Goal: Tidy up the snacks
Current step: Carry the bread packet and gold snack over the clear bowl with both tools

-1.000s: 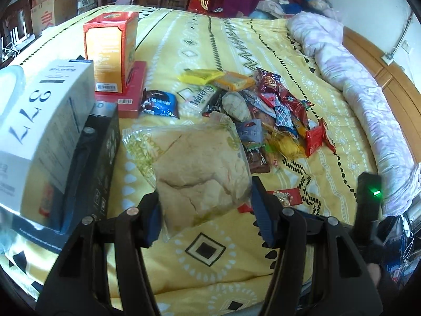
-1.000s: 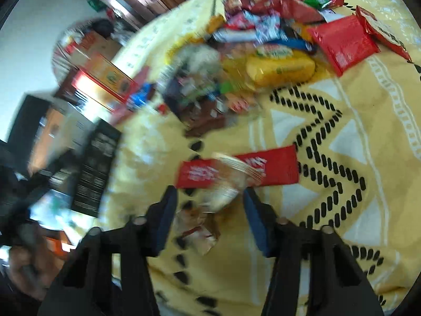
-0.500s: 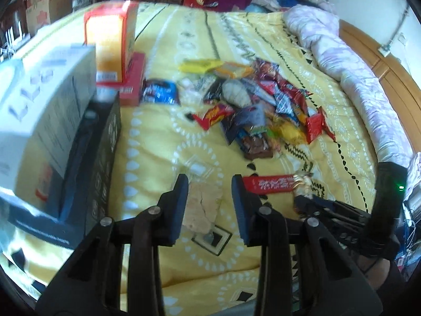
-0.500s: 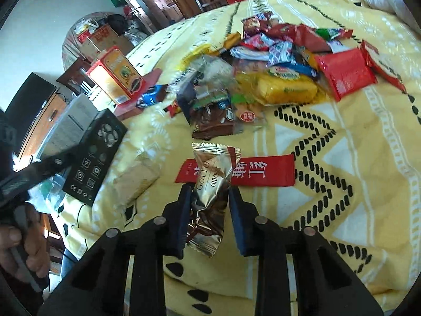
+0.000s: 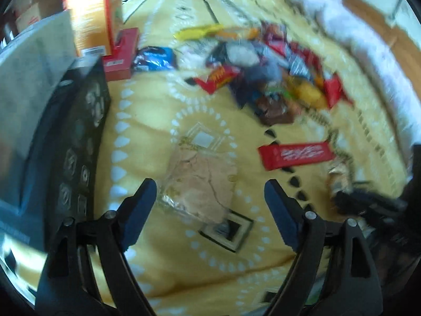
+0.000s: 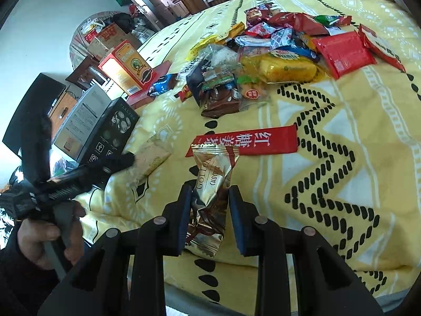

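Bed and boxes, nothing more out here.
A yellow bedspread with black and white patterns covers the bed. On the left, a black box sits beside a grey box; beyond them an orange carton stands upright on a flat red box. A pale quilt is bunched along the far edge.

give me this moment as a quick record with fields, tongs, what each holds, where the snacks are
surface: yellow patterned bedspread
left tongs: jaws opening, clear bag of pale crackers lies between them on the bedspread, pads off it
right tongs: shut on gold chocolate wrapper
red sachet: flat on the bedspread, just beyond the gold wrapper
snack pile: loose, further up the bed
boxes: stacked at the bed's edge
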`<state>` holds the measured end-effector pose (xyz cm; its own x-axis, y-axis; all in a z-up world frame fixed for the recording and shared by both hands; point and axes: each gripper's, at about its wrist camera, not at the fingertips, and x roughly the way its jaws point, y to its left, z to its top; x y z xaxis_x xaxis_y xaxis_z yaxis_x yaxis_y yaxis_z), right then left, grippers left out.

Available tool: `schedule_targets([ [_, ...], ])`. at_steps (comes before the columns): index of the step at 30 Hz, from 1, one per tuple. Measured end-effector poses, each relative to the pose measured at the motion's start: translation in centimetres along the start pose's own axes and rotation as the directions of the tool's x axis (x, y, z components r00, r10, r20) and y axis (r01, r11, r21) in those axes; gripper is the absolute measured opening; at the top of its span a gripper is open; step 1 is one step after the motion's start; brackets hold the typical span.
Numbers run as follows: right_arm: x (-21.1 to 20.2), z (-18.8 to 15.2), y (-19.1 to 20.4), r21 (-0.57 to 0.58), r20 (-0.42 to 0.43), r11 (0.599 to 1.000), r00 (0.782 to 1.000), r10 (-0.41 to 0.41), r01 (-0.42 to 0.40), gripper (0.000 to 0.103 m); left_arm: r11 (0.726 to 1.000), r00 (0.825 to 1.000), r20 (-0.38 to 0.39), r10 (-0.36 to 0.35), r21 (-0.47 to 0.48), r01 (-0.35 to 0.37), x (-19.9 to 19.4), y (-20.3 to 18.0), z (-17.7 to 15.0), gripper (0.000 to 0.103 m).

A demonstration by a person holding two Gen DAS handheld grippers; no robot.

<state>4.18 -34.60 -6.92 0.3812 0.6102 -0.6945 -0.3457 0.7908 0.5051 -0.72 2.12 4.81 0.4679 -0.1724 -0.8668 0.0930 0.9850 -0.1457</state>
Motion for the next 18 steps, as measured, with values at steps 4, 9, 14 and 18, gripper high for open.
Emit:
schedule_targets([
  [4, 0.1, 0.2, -0.7, 0.018, 0.003, 1.000, 1.000, 0.008, -0.008, 0.032, 0.998, 0.998, -0.037, 0.051, 0.034, -0.050, 2.6, 0.5, -0.1, 0.086],
  [9, 0.3, 0.2, -1.1, 0.028, -0.001, 1.000, 1.000, 0.009, -0.009, 0.032, 0.997, 0.997, -0.023, 0.070, 0.045, -0.069, 2.7, 0.8, -0.4, 0.061],
  [14, 0.0, 0.4, -0.7, 0.024, 0.011, 1.000, 1.000, 0.006, -0.006, 0.032, 0.999, 0.999, 0.020, 0.037, 0.027, -0.037, 0.6, 0.6, -0.5, 0.054],
  [18, -1.2, 1.3, 0.2, -0.001, 0.053, 1.000, 0.999, -0.004, 0.004, 0.032, 0.999, 0.990, 0.139, 0.023, 0.027, -0.027, -3.9, 0.1, 0.6, 0.054],
])
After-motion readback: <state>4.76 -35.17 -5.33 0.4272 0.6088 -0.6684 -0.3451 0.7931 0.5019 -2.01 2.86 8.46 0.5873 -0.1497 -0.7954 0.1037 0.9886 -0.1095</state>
